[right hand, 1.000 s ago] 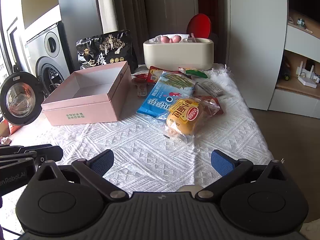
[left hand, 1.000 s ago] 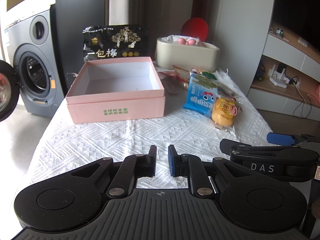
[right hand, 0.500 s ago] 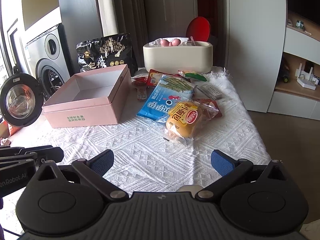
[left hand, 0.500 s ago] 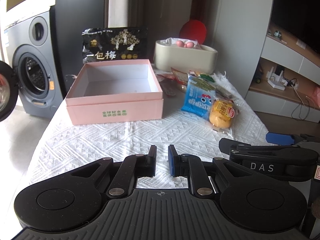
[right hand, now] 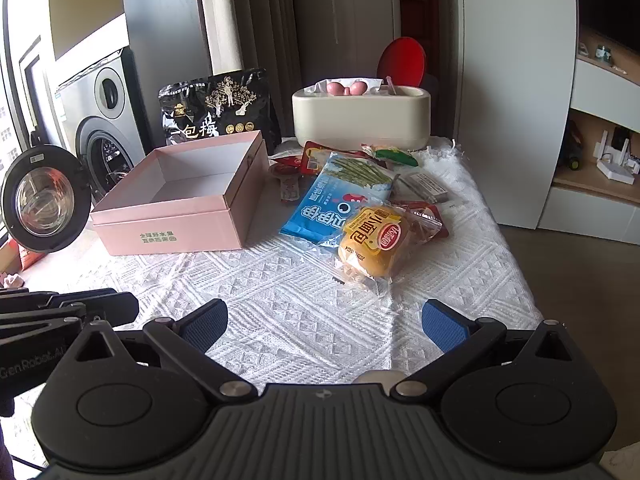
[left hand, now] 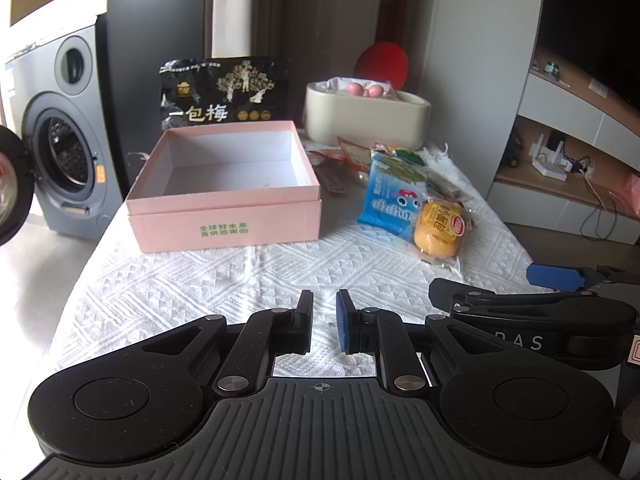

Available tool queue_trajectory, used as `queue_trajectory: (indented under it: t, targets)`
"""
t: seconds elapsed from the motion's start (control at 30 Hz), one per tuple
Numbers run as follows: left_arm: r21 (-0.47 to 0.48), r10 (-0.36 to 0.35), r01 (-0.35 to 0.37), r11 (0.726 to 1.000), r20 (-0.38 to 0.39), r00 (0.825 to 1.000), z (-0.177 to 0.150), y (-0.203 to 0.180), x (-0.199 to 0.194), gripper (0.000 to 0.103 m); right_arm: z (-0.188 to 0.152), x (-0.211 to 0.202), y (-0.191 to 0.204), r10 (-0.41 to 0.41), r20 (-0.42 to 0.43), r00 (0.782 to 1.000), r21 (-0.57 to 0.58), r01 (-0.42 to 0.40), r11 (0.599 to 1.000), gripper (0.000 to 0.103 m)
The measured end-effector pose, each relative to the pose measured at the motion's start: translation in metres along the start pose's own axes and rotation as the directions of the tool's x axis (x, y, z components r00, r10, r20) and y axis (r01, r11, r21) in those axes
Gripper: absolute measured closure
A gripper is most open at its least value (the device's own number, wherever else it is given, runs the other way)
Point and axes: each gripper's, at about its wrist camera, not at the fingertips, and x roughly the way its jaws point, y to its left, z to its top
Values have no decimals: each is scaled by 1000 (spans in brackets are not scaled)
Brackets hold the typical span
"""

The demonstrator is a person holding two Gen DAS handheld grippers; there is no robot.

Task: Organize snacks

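Note:
An empty pink box (left hand: 224, 196) (right hand: 180, 204) stands open on the white tablecloth. To its right lies a pile of snacks: a blue packet (left hand: 390, 200) (right hand: 340, 200), a yellow bread packet (left hand: 438, 226) (right hand: 374, 240) and several small red and green packets (right hand: 316, 156) behind them. My left gripper (left hand: 324, 320) is almost shut with nothing between its fingers, near the table's front edge. My right gripper (right hand: 324, 320) is open and empty, in front of the bread packet. It shows at the right of the left wrist view (left hand: 552, 276).
A black snack bag (left hand: 224, 94) (right hand: 218, 106) stands behind the box. A cream oval tub (left hand: 366, 118) (right hand: 360, 116) sits at the back. A washing machine (left hand: 60, 136) with its door open is left of the table. Shelves (left hand: 568, 168) are on the right.
Both grippers have drawn back a little from the box and snacks. Their jaw openings are unchanged.

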Motion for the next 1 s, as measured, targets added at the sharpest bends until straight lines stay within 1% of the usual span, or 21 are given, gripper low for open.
queue_trajectory:
  t: [0.27, 0.33, 0.4, 0.43, 0.5, 0.57, 0.63, 0.67, 0.73, 0.8, 0.83, 0.87, 0.93, 1.0]
  targets:
    - [-20, 0, -1, 1000, -17, 1000, 1, 6, 13, 87, 0, 10, -2, -4, -18, 1000, -5, 4, 1000, 0]
    - [-36, -26, 25, 999, -24, 999, 1, 9, 22, 87, 0, 15, -8, -15, -12, 1000, -17, 15, 1000, 0]
    - [-51, -62, 60, 997, -38, 997, 5, 10, 33, 87, 2, 19, -19, -30, 30, 999, -29, 31, 999, 0]
    - [-53, -83, 81, 995, -45, 996, 9, 9, 40, 86, 2, 22, -25, -31, 47, 998, -34, 33, 999, 0]
    - [-41, -133, 131, 991, -42, 990, 19, 1, 53, 86, 4, 33, -43, -43, 51, 998, -31, 45, 999, 0]
    - [-1, -173, 173, 985, -22, 985, 31, -14, 68, 86, 4, 46, -59, -95, 20, 995, -25, 96, 995, 0]
    - [70, -209, 207, 976, 12, 978, 41, -33, 83, 86, 3, 58, -76, -140, -18, 990, -11, 139, 990, 0]
    - [114, -238, 234, 966, 22, 971, 46, -42, 91, 86, 3, 64, -86, -154, -38, 987, 9, 155, 988, 0]
    - [190, -303, 294, 937, 22, 953, 54, -59, 109, 86, 3, 72, -99, -155, -68, 986, 40, 158, 987, 0]
    - [259, -349, 342, 904, -20, 937, 58, -72, 129, 86, 5, 77, -108, -143, -72, 987, 64, 148, 987, 0]
    - [272, -351, 350, 897, -47, 935, 60, -76, 138, 84, 6, 79, -112, -129, -68, 989, 76, 134, 988, 0]
    - [271, -337, 343, 899, -70, 939, 61, -77, 146, 83, 9, 80, -115, -111, -60, 992, 91, 116, 989, 0]
    - [253, -281, 291, 923, -77, 957, 63, -73, 154, 81, 19, 80, -119, -56, -36, 998, 138, 61, 989, 0]
    - [234, -230, 243, 941, -85, 970, 63, -63, 153, 81, 30, 85, -120, 15, -17, 1000, 178, -12, 984, 0]
